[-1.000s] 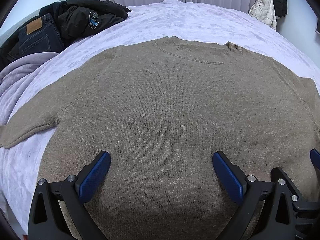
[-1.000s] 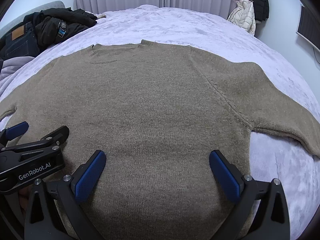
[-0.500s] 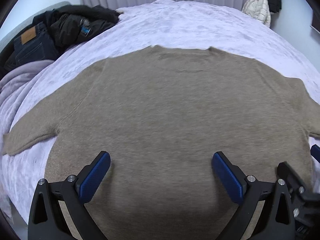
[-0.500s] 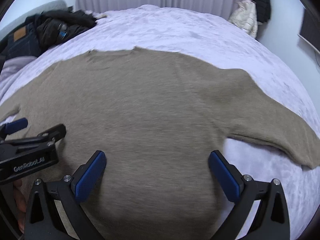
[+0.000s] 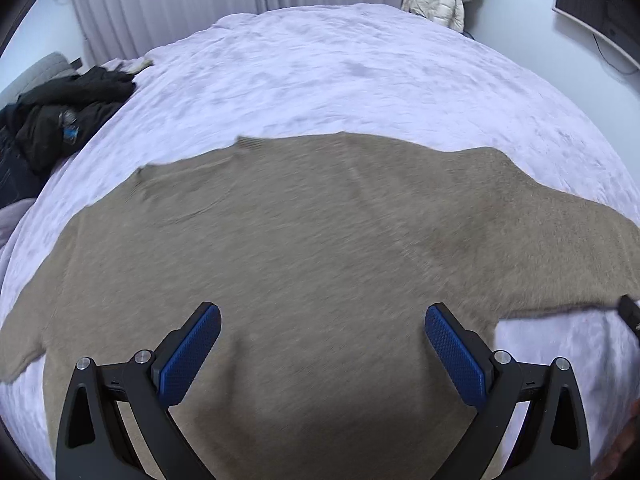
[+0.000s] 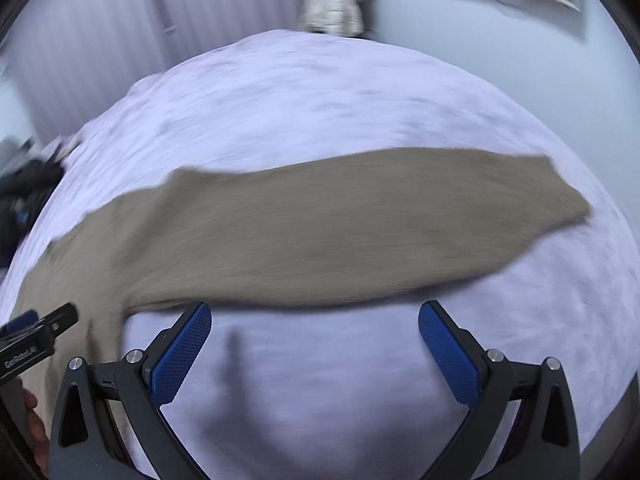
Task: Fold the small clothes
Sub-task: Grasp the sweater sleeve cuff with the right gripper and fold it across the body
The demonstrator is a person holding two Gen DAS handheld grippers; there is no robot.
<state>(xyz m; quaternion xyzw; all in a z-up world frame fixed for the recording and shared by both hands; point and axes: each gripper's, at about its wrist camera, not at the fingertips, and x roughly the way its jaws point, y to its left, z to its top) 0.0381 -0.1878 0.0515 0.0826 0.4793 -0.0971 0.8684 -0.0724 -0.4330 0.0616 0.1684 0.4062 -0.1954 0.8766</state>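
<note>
Tan knit sweater [image 5: 304,248] flat on bed [image 5: 340,76] | left gripper [image 5: 320,340], right gripper [image 6: 314,336] — both spread, empty | step: reaching right sleeve [image 6: 360,220] | next — pinch cuff, fold inward

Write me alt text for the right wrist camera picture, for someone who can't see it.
A tan sweater sleeve stretches flat across a lilac bedspread, blurred by motion. The open right gripper points at bare bedspread just below the sleeve, holding nothing. The left gripper pokes in at the left edge, and a pale jacket hangs beyond the bed.
</note>
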